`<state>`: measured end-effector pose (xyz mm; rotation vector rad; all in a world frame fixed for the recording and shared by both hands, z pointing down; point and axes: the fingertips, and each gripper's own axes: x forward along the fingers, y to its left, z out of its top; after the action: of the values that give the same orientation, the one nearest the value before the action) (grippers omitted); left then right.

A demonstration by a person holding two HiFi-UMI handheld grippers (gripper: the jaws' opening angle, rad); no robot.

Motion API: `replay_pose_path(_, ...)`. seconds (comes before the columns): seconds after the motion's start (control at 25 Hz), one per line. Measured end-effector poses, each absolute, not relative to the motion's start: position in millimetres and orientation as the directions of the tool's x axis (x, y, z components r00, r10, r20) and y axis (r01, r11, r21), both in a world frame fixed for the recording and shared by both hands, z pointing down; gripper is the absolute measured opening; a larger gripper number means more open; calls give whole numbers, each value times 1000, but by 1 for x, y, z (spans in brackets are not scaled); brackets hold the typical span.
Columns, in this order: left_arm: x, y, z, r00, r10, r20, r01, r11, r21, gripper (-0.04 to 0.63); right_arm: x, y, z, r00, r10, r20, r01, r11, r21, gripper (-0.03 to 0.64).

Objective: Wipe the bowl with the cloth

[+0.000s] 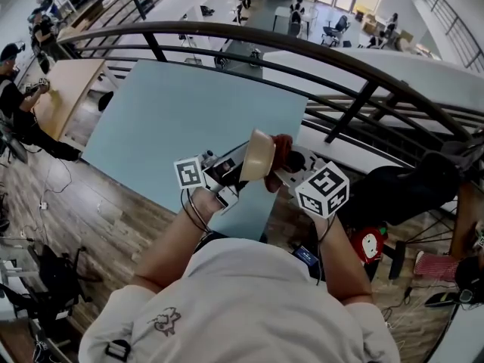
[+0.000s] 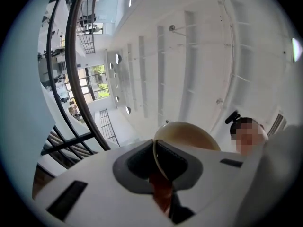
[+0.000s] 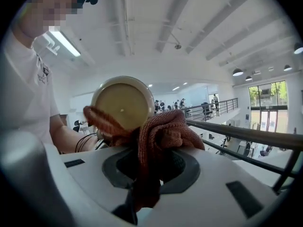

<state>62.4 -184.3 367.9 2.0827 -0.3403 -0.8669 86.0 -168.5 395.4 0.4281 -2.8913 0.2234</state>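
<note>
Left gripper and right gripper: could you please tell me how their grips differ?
The left gripper pinches the thin rim of the round cream bowl; the right gripper clamps a bunched rust-red knitted cloth. The left gripper's load is rigid, the right gripper's soft. Both are shut.

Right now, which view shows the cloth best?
The right gripper view: the cloth is bunched centre-frame, clamped by the right gripper, overlapping the bowl. The head view shows a reddish bit past the bowl; the left gripper view, only a reddish sliver that may be it.
</note>
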Motion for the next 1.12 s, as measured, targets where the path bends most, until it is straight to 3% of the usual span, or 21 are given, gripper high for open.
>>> replay_pose_path(0.36, 36, -209, 381, 605, -710, -360, -149, -545, 825, 29, 70, -132, 414, -966, -197, 166, -237, 933, -272, 94)
replay_pose_path(0.6, 17, -212, 409, 565, -783, -261, -230, -453, 861, 29, 65, -113, 389, -978, -181, 102, -201, 950, -240, 94)
replay_pose_path(0.8, 20, -204, 420, 591, -770, -242, -196, -428, 882, 25, 75, -123, 350, -975, -212, 68, -219, 968, -124, 94)
replay_pose_path(1.12, 51, -176, 412, 694, -636, -337, -2, -469, 883, 23, 86, -151, 309, -961, -278, 6, -278, 958, -66, 95)
